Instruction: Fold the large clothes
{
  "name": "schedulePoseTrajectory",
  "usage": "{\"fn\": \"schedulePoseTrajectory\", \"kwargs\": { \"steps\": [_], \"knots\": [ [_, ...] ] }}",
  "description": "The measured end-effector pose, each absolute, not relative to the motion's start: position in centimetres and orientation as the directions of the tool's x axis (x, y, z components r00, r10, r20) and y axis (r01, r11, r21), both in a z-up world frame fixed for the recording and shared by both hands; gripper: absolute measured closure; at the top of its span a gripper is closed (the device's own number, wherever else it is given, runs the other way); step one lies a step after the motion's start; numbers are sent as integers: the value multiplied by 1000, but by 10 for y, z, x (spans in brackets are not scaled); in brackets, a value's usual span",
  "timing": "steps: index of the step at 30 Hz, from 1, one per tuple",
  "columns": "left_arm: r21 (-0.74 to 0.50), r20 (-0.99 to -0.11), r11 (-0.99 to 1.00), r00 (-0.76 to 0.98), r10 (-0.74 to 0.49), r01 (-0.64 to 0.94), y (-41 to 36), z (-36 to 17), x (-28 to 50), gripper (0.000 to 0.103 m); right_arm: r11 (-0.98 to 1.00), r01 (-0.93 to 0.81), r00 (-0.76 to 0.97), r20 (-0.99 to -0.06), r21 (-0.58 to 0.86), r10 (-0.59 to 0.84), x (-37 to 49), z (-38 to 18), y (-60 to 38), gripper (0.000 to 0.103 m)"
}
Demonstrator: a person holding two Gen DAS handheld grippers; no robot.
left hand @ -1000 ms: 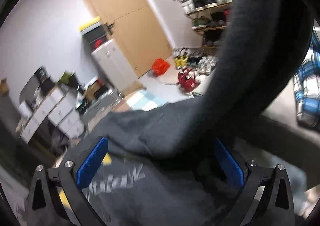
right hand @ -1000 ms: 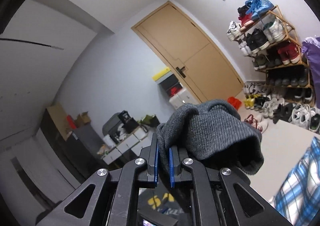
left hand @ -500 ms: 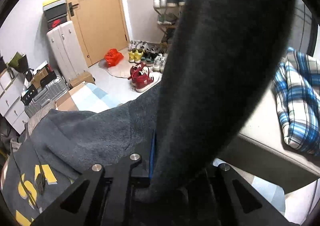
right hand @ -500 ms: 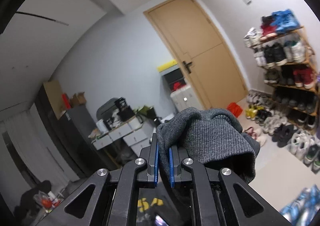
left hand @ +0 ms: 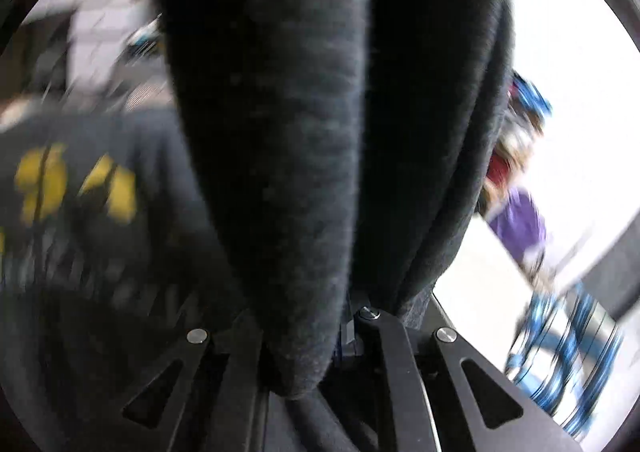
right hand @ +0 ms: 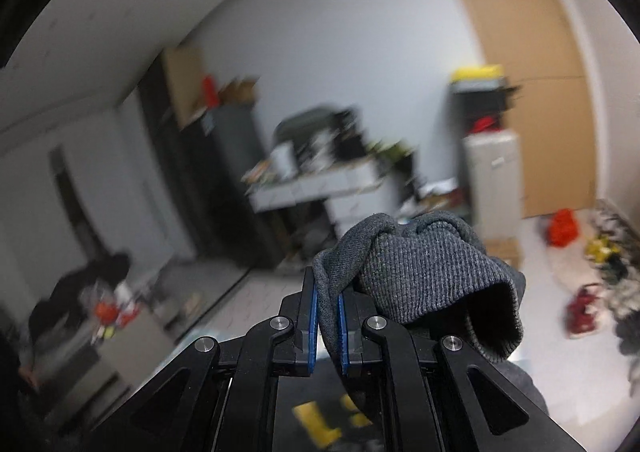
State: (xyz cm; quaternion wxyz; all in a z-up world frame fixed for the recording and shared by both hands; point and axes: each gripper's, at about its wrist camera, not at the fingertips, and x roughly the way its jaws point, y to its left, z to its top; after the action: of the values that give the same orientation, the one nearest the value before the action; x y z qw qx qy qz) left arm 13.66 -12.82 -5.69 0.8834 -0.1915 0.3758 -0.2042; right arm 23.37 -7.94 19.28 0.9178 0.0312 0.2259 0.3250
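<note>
1. A dark grey sweatshirt (left hand: 280,140) with yellow lettering (left hand: 76,180) hangs in the air between two hand-held tools, lifted so that its own weight pulls the cloth straight before a fold is laid.

2. The right tool (right hand: 328,316) is clamped on the ribbed cuff (right hand: 432,284) of a sleeve; the blue pads (right hand: 314,324) press a thin fold of knit between them, and the open mouth of the cuff flops to the right of the jaws. A grip at the cuff, it seems, gives control of the sleeve's full length.

3. The left tool (left hand: 344,332) appears closed on a thick bunch of the same garment: fleece rises from between its jaws and fills the middle of the left wrist view. The pads themselves are mostly hidden by cloth.

4. Below the right tool, the yellow print shows again on cloth draped underneath, so the body of the sweatshirt likely hangs beneath both grips.

5. Both views are blurred. A blue plaid cloth (left hand: 568,364) lies low at the right of the left view.

6. Behind, a tan door (right hand: 520,52), a white cabinet (right hand: 492,172) and scattered shoes (right hand: 584,312) on the floor mark a cluttered room. No folding surface can be made out.
</note>
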Motion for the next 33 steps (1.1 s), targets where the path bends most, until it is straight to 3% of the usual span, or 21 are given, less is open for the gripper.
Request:
{"fn": "schedulePoseTrajectory", "kwargs": {
  "steps": [5, 11, 16, 19, 21, 22, 23, 25, 27, 29, 33],
  "knots": [
    [-599, -581, 796, 640, -503, 82, -92, -71, 125, 100, 708, -675, 487, -595, 207, 639, 257, 95, 43, 95],
    [-669, -602, 744, 590, -538, -4, -72, -97, 127, 100, 695, -690, 220, -858, 199, 464, 265, -74, 139, 95],
    [-677, -593, 736, 593, -545, -1, -83, -75, 141, 100, 694, -705, 147, -928, 144, 342, 250, -148, 171, 94],
    [-686, -602, 728, 575, -554, -16, -81, -79, 144, 100, 681, -723, 95, -960, 115, 263, 246, -157, 175, 88],
    [-706, -587, 708, 551, -593, 9, -83, -81, 143, 94, 667, -740, 58, -979, 89, 194, 234, -164, 183, 49],
    [-700, -596, 714, 545, -590, 8, -83, -81, 143, 91, 640, -767, 104, -977, 41, 187, 222, -158, 184, 10],
    [-701, -601, 713, 533, -595, 7, -82, -81, 141, 88, 619, -785, 138, -973, 6, 185, 211, -151, 185, 0],
    [-716, -591, 698, 516, -619, 17, -78, -81, 138, 84, 592, -806, 97, -977, 36, 192, 197, -138, 194, 0],
    [-719, -594, 694, 498, -632, 24, -77, -78, 133, 68, 565, -822, 83, -966, 73, 246, 180, -111, 194, 0],
    [-719, -594, 694, 483, -643, 41, -70, -74, 122, 59, 546, -827, 61, -947, 129, 316, 170, -77, 188, 0],
    [-688, -588, 718, 499, -637, 105, -57, -61, 97, 41, 509, -828, 72, -856, 234, 511, 154, 37, 133, 0]
  ]
}}
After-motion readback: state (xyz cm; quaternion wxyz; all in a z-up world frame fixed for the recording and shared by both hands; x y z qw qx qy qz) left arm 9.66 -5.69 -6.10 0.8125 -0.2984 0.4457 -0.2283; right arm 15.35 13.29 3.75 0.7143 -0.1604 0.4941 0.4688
